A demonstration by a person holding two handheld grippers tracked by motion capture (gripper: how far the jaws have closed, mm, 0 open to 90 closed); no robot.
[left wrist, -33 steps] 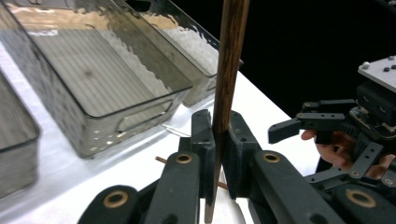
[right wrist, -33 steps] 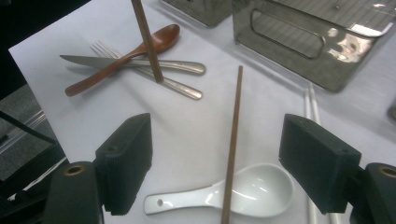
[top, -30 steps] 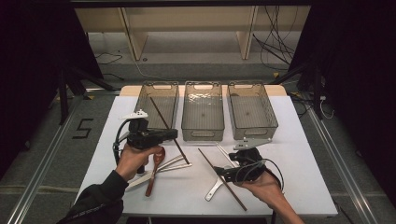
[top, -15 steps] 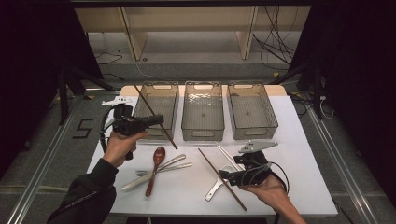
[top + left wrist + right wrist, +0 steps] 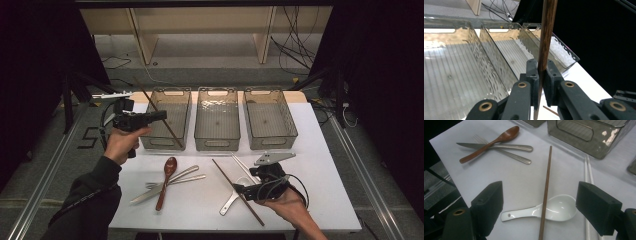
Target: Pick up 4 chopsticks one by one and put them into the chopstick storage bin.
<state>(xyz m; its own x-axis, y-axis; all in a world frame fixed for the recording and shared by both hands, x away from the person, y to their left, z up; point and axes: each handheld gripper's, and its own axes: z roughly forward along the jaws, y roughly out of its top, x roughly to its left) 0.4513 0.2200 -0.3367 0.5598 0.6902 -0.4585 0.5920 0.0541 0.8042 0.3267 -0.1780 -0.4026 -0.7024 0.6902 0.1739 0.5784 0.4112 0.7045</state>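
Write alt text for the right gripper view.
The open right gripper hovers over a brown chopstick that lies across a white ceramic spoon on the white table. Beyond lie a wooden spoon, knife, fork and white chopsticks.

Dark wooden chopstick (image 5: 156, 113), tilted, above left bin (image 5: 167, 120)

High view: fixed above the near side of the white table (image 5: 330, 165), facing forward and down, far. Left gripper view: close, looking along its jaws across three clear bins (image 5: 454, 65). Right gripper view: low and close, looking down at the wooden spoon (image 5: 491, 142). Shared with the high view: bins (image 5: 217, 120), spoon (image 5: 166, 181).
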